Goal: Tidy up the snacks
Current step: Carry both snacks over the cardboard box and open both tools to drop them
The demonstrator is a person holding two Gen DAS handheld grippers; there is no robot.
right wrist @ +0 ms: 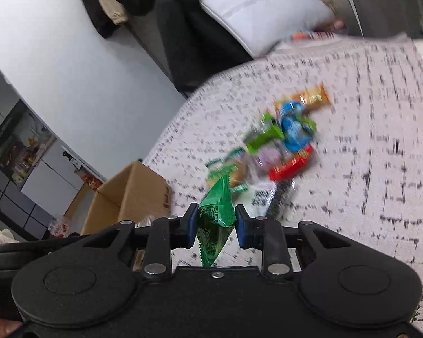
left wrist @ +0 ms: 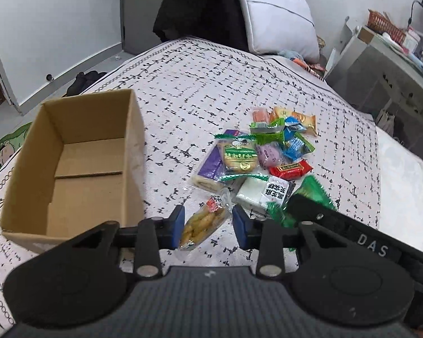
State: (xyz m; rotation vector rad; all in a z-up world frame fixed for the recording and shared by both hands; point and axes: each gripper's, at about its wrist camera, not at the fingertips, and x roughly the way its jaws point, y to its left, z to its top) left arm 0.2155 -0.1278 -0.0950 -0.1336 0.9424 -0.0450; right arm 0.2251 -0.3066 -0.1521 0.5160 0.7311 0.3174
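Left wrist: "DAS" on right gripper (left wrist: 318, 211); left gripper (left wrist: 207, 225) jaws spread; right's pinch green packet (right wrist: 215, 219).

box (left wrist: 70, 152): matt brown cardboard | snack packets (left wrist: 268, 152): glossy plastic film | bedspread (left wrist: 197, 79): printed cloth

Both wrist views close, sharing snack pile (left wrist: 268, 155)

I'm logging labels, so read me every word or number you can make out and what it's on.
"DAS": on the black body of the right tool, seen from the left wrist view.
White snack pack: bold Chinese characters, too small to read.
Red packet, round green-label pack, held green packet: print too small or blurred.
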